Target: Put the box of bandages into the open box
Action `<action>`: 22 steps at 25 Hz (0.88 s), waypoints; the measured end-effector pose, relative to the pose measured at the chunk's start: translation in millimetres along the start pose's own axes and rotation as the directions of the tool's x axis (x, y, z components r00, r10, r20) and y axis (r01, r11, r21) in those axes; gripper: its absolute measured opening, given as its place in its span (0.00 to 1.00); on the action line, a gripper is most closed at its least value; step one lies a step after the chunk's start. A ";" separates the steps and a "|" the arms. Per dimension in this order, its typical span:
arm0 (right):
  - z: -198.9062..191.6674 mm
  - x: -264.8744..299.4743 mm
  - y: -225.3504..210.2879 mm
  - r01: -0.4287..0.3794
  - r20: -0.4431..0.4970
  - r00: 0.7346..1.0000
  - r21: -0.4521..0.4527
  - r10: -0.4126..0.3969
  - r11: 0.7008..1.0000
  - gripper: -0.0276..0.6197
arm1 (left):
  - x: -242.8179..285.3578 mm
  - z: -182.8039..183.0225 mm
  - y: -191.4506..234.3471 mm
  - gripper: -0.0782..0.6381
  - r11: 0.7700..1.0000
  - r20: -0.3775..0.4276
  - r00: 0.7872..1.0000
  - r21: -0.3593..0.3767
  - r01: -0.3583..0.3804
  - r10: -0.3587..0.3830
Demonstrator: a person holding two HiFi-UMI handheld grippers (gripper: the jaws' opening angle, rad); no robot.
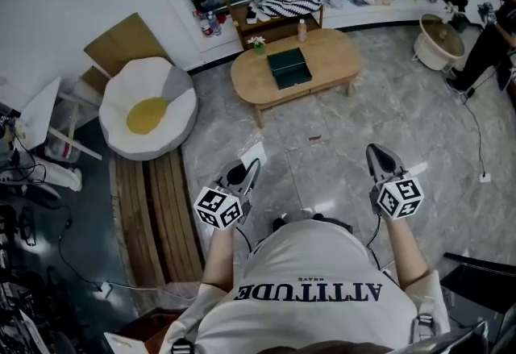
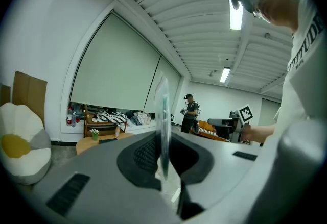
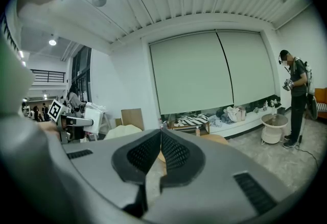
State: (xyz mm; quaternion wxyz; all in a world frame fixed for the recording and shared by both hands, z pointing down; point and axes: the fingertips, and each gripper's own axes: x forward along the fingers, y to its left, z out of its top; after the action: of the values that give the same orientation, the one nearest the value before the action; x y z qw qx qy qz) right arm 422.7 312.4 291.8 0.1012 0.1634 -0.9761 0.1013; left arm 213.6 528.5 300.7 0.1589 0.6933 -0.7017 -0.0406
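The left gripper (image 1: 248, 173) has its fingers clamped on the flat faces of the thin, light, likely crushable box of bandages (image 1: 255, 153), while the right gripper (image 1: 379, 155) has its fingers together, empty.

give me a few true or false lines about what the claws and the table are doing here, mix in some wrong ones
1. The left claw is shut on a thin white box of bandages. True.
2. The right claw grips a bottle. False: its jaws are together with nothing between them.
3. The dark open box sits on the floor. False: it sits on the oval wooden table.
4. A small flower pot stands on that table. True.
5. In the head view the egg-shaped cushion lies right of the table. False: it lies left of it.
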 end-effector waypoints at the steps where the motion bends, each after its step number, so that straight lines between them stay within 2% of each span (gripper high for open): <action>1: -0.5 -0.4 -0.8 -0.001 0.000 1.000 0.002 0.001 1.000 0.08 | 0.2 -0.8 -0.9 0.16 1.000 0.001 1.000 -0.001 -0.002 0.002; 13: -9.8 -10.5 -13.9 -0.038 -0.023 0.999 0.027 0.038 0.999 0.08 | 4.3 -13.0 -22.0 0.16 0.999 -0.008 0.999 -0.018 -0.037 0.037; 22: -19.2 -25.9 -40.8 -0.073 -0.056 0.996 0.038 0.075 0.997 0.08 | 23.5 -20.4 -47.1 0.16 0.997 -0.019 0.997 -0.020 -0.072 0.071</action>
State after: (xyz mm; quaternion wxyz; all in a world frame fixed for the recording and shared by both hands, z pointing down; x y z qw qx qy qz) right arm 463.8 286.7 311.0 0.1224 0.1258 -0.9762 0.1272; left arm 264.8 507.1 310.8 0.1736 0.6664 -0.7242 -0.0356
